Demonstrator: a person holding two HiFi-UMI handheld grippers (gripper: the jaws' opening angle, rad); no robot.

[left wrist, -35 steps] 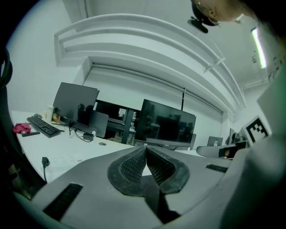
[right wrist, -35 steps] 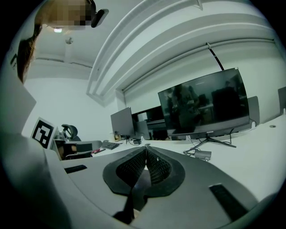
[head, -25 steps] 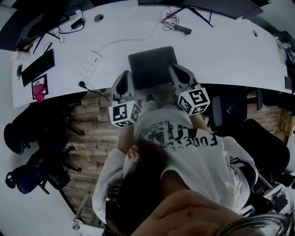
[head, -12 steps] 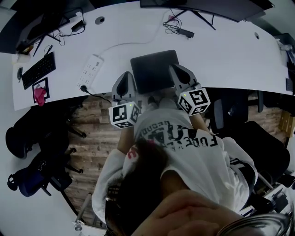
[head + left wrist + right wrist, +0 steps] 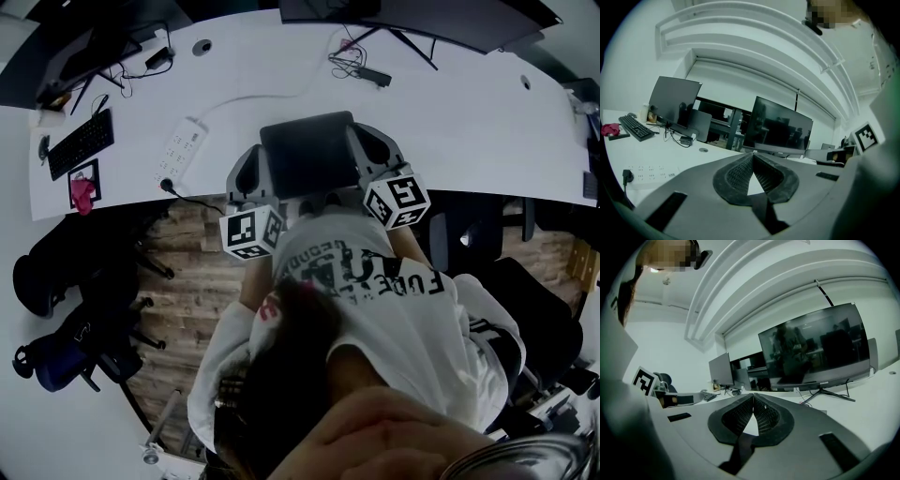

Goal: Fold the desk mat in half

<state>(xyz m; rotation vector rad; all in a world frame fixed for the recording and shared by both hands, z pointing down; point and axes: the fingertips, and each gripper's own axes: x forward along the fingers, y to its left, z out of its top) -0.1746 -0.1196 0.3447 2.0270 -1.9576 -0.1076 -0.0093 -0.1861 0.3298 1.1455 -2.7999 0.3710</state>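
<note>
**While both grippers clamp the mat, a slipped corner is the main worry**

Because the left gripper (image 5: 752,155) is clenched with its pads (image 5: 737,176) meeting at the tips, its hold seems to be on a thin margin only. A dark strip runs down between the pads, and I take it for the edge of the desk mat (image 5: 309,152). If that corner slides out, the left side drops and the fold goes askew. The mat sits at the near edge of the desk (image 5: 450,112), straight ahead of the person at 12 o'clock, between the 2 grippers. Its near part looks lifted, though how far is unclear. The right gripper (image 5: 753,395) is clamped the same way on a similar dark strip, so the same slip threatens there. Should 1 hand travel faster than the other, the 2 halves would land out of line. The far half could also skate over the smooth desk instead of staying put.

Around the mat, a keyboard (image 5: 79,142) lies well apart at 9 o'clock. A power strip (image 5: 181,139) lies near at 10 o'clock. Its plugged cable (image 5: 192,187) trails at 8 o'clock, just beside the left gripper, and could snag it. A cable tangle (image 5: 358,58) waits at 12 o'clock, in the way only if the mat is pushed far. At 4 o'clock, a chair (image 5: 487,234) stands clear of the work.
</note>
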